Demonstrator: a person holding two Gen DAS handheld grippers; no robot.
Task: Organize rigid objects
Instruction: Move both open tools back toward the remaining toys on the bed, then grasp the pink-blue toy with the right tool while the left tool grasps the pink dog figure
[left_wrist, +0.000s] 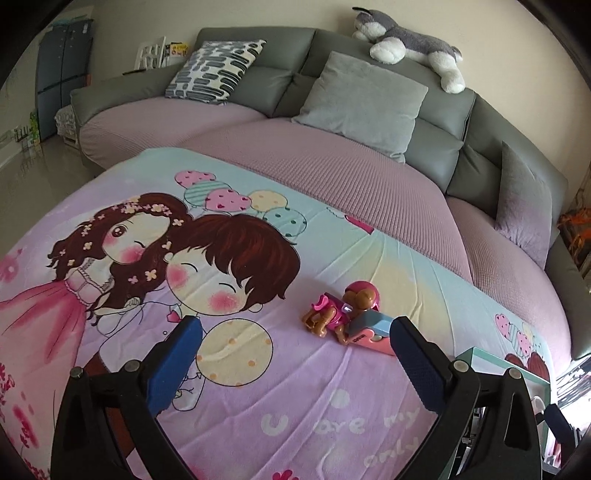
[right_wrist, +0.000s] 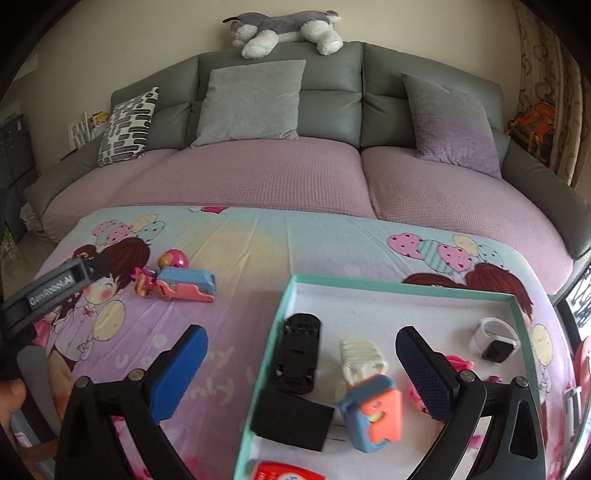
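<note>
Now we hold the left gripper (left_wrist: 295, 332) wide and empty, the pink toy pup (left_wrist: 341, 308) just beyond its right finger, and should centre both fingers before closing; the right gripper (right_wrist: 301, 343) hangs spread over the box (right_wrist: 280, 317).

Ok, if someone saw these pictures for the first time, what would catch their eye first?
Probably the cartoon blanket spread in front of the grey sofa, with a plush husky lying along the sofa's top. Next, the teal-rimmed box on the blanket's right, holding small toys including a black toy car. Left of it, a pink puppy figure lies beside a pink-and-blue toy.
</note>
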